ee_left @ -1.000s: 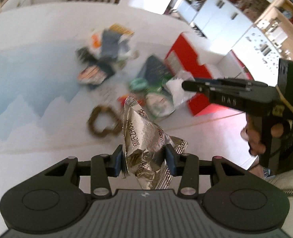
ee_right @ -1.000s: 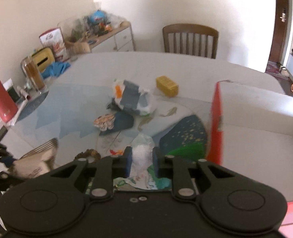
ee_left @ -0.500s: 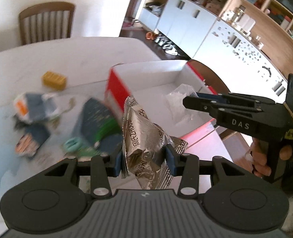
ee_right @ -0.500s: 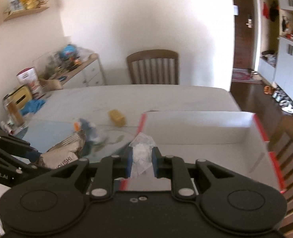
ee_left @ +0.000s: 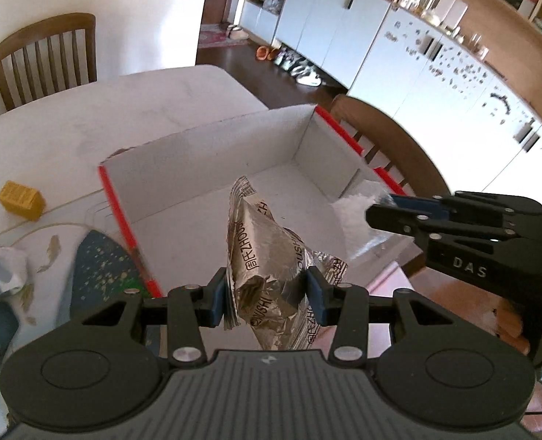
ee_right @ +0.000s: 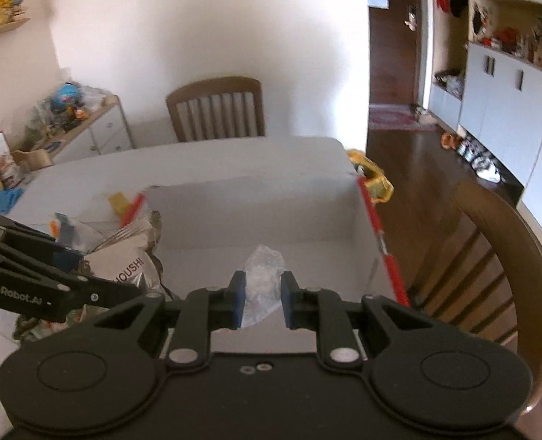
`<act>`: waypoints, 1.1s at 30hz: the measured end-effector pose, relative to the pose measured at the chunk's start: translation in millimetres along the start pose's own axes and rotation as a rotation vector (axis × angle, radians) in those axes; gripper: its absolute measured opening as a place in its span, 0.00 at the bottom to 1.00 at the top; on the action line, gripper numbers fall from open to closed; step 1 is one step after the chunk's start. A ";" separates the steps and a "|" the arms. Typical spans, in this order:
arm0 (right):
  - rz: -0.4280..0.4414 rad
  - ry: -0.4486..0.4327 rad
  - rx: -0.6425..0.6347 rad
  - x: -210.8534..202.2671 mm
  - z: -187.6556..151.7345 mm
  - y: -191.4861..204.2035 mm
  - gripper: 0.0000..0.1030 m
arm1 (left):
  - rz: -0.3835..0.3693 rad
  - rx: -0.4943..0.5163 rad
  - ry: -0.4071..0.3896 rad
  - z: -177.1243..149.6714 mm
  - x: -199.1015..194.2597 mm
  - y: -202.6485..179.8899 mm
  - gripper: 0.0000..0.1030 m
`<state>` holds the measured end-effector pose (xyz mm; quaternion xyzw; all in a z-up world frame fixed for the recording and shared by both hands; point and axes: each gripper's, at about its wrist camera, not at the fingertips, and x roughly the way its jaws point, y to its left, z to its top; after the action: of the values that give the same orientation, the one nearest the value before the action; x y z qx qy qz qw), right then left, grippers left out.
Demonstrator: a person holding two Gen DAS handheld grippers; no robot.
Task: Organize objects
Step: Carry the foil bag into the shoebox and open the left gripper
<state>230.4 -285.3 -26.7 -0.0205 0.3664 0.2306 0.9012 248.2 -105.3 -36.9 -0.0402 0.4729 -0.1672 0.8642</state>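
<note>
**Both loads carried over the box**

I have swung away from the clutter on the table (ee_left: 69, 110); both my grippers now tilt down over the white, red-edged box (ee_left: 234, 154). My left gripper (ee_left: 267, 295) clamps a crumpled silver foil packet (ee_left: 267, 253), upright, above the box's near left part. To its right, my right gripper (ee_right: 259, 302) pinches a clear plastic bag (ee_right: 261, 271), jaws narrow.

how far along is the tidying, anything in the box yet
Nothing shows inside the white box yet. In hand: the left gripper is shut on a silver foil packet and the right gripper on a clear plastic bag, both above the box. Left: the yellow block, the dark blue pouch and other wrappers on the table.
</note>
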 end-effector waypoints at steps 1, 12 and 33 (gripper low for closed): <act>-0.001 0.008 0.005 4.7 -0.2 -3.0 0.18 | 0.011 0.001 0.008 3.1 7.8 -1.1 0.42; -0.010 0.104 0.021 45.7 -9.4 -25.7 0.18 | 0.079 -0.009 0.115 28.0 72.5 -10.0 0.43; -0.011 0.215 0.014 67.3 -23.2 -35.8 0.25 | 0.098 -0.008 0.194 19.0 103.8 1.6 0.43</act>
<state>272.7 -295.1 -93.5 -0.0409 0.4625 0.2196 0.8580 316.0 -139.5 -110.3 -0.0038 0.5564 -0.1259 0.8213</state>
